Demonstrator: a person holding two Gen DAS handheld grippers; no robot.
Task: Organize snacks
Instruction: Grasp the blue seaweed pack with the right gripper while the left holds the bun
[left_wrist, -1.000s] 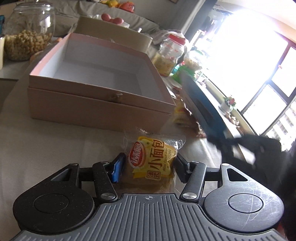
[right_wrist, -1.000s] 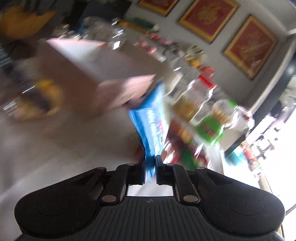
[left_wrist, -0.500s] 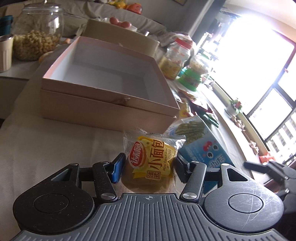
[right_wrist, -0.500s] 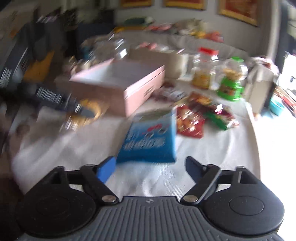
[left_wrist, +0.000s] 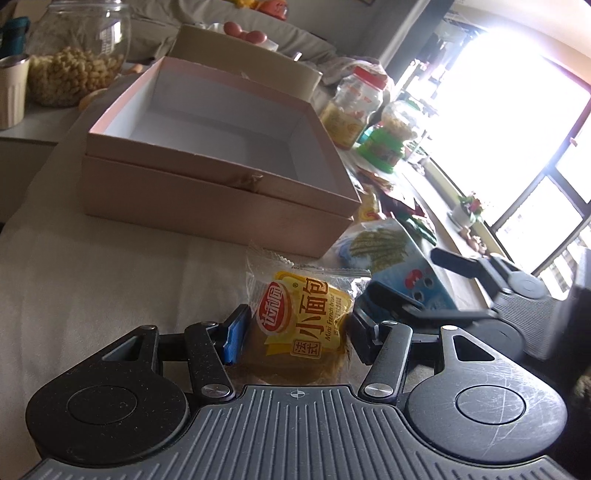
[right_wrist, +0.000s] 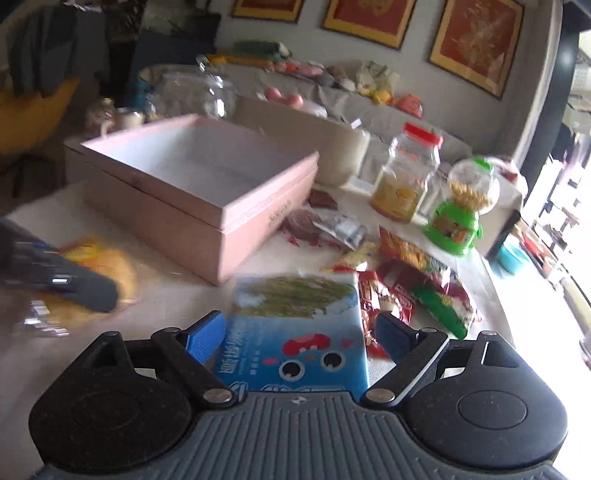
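An open pink box (left_wrist: 221, 206) (right_wrist: 166, 218) with a white, bare inside stands on the cloth-covered table. My left gripper (left_wrist: 297, 321) is shut on a yellow mini French bread packet (left_wrist: 303, 306), just in front of the box's near wall. In the right wrist view that packet (right_wrist: 110, 266) and a dark left finger show blurred at the left. A blue cracker box (right_wrist: 295, 314) (left_wrist: 388, 251) lies flat on the table beside the pink box's corner. My right gripper (right_wrist: 297, 332) (left_wrist: 421, 280) is open and straddles the blue box, with a gap at each pad.
Several snack packets (right_wrist: 406, 280) lie to the right of the blue box. Behind them stand a red-lidded jar (right_wrist: 406, 177) and a green-based dispenser (right_wrist: 458, 221). A glass jar of nuts (left_wrist: 74, 66), a cup (left_wrist: 11, 92) and a beige box (left_wrist: 240, 55) sit beyond the pink box.
The right gripper went from shut on the blue box, held upright in the air, to wide open. The box now lies flat on the table. The left gripper kept its packet.
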